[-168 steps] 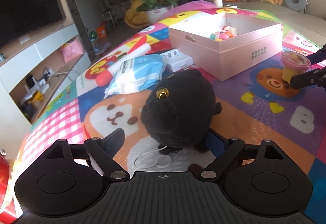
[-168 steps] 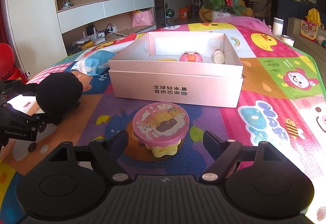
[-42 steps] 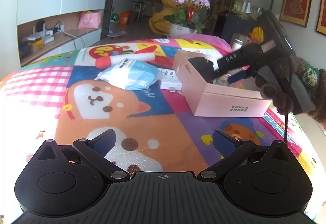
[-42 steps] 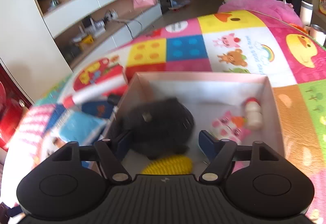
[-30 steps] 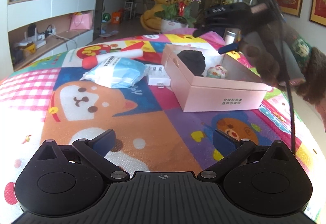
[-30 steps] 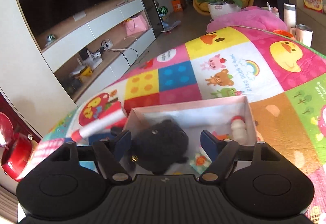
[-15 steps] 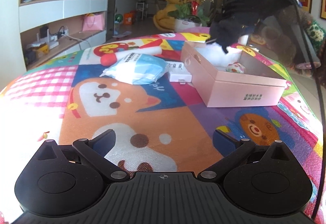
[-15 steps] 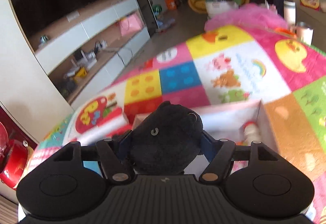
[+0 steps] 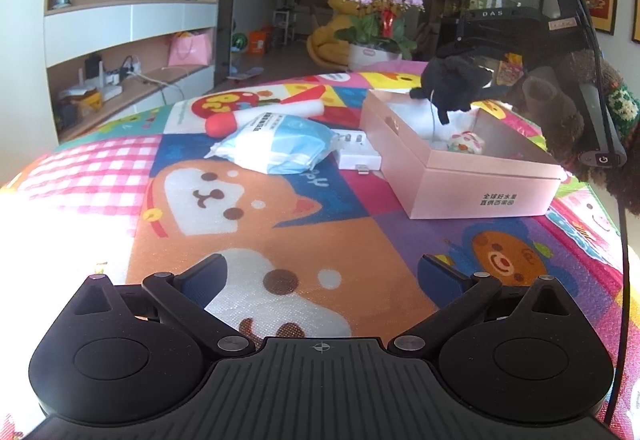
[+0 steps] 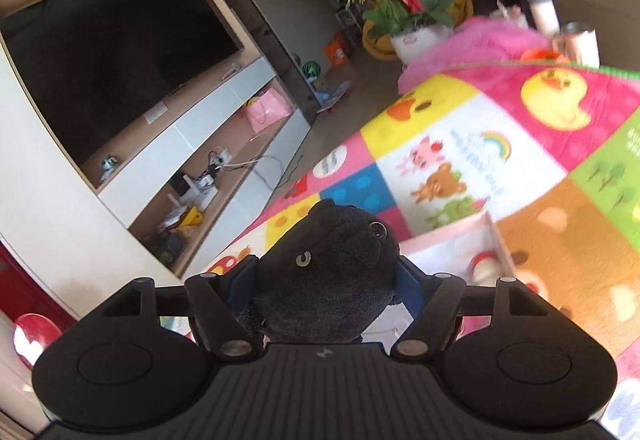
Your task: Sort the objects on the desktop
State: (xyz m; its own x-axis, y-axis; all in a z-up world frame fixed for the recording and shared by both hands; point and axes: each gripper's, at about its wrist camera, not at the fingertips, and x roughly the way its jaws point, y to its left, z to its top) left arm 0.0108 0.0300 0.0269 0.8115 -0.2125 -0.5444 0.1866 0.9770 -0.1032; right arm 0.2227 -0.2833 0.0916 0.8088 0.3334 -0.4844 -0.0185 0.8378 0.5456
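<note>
1. Since a second ago the plush (image 10: 332, 272) has been coming up out of the box (image 9: 460, 175): back then it was lying inside on the box floor, and now the right tongs (image 10: 326, 280) are holding it in the air above the box's far end.
2. The right tongs' jaws have just been opening a little after closing, yet both pads are pressing the plush's sides, so they are pinching it.
3. The left tongs (image 9: 322, 276) are hovering low over the play mat (image 9: 280, 224), jaws spread wide, with nothing between them.
4. In the left wrist view the plush is hanging clear of the box rim, a thin cord dangling from it towards the inside.
5. The box is sitting on the mat with its lid off; a small pink toy (image 9: 466, 141) is lying inside it, near the middle.
6. In the right wrist view a small bottle-shaped toy (image 10: 486, 268) is showing in the box's far corner, to the right of the plush.
7. Just left of the box, a white charger block (image 9: 356, 153) is lying on the mat, touching or nearly touching the box wall.
8. Beside the block, a blue wipes pack (image 9: 276, 147) is resting on the mat.
9. Behind the pack, a red-and-white roll (image 9: 256, 115) is lying flat.
10. A person's hand in a dark fuzzy glove (image 9: 560, 107) is gripping the right tongs' handle at the right edge of the left view.
</note>
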